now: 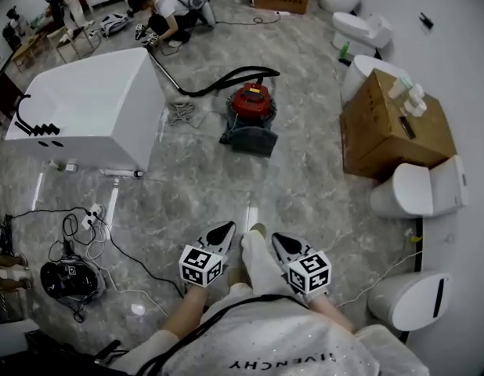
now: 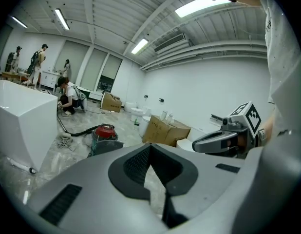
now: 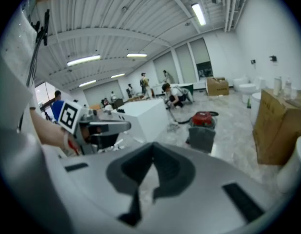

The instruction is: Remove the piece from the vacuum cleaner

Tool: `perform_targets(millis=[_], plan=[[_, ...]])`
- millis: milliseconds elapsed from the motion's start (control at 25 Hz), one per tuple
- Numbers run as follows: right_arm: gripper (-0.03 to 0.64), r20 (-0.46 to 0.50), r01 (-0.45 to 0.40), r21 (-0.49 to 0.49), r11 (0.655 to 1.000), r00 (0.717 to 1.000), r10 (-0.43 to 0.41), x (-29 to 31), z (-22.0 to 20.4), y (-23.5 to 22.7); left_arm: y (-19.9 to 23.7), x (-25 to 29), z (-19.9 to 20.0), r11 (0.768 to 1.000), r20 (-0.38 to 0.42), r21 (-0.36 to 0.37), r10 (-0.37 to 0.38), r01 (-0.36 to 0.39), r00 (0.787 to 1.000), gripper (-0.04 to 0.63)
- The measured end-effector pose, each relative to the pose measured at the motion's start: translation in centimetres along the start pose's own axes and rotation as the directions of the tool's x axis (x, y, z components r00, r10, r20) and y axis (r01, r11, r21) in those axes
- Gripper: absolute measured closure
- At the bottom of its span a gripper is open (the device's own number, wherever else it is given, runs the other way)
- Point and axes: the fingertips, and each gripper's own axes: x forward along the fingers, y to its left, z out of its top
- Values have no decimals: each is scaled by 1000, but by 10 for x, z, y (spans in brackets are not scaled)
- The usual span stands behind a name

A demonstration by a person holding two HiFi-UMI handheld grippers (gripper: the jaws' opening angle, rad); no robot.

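Standing well back from the vacuum cleaner [image 1: 250, 116], we see it ahead of us on the marble floor [image 1: 187, 186]: red lid on a dark grey drum, with a black hose [image 1: 226, 77] curving away to the far left.

We hold the left gripper [image 1: 225, 229] and right gripper [image 1: 278, 240] side by side, close to the body. The fingers on each are pressed fully together with nothing between them.

Judgement: the step in hand is the approach, with no contact yet. To do it well we should close in, get low and open the fingers before reaching. One gripper should steady the drum while the other pulls the piece. That piece is likely the hose at its socket, though we cannot tell from here.

Containers:
- The drum is lidded, so its contents are unseen.
- The cardboard box [image 1: 395, 131] at right is closed, with bottles [image 1: 408, 94] standing on top; its inside is not visible.
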Motion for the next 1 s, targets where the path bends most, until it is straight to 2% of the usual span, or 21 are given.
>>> perform_targets(millis=[240, 480, 640, 1000], plan=[[601, -6, -18, 29, 999, 1000, 18, 41, 21, -32, 36, 20, 14, 999, -6, -7, 38, -38, 999, 575], [601, 13, -42, -10, 999, 999, 42, 80, 68, -67, 77, 64, 61, 998, 21, 41, 39, -39, 999, 575], [601, -5, -45, -11, 999, 999, 45, 99, 85, -91, 94, 97, 85, 998, 38, 47, 38, -40, 999, 575], [601, 8, -42, 2, 999, 999, 42, 125, 113, -143, 112, 151, 91, 999, -3, 23, 36, -36, 999, 575]])
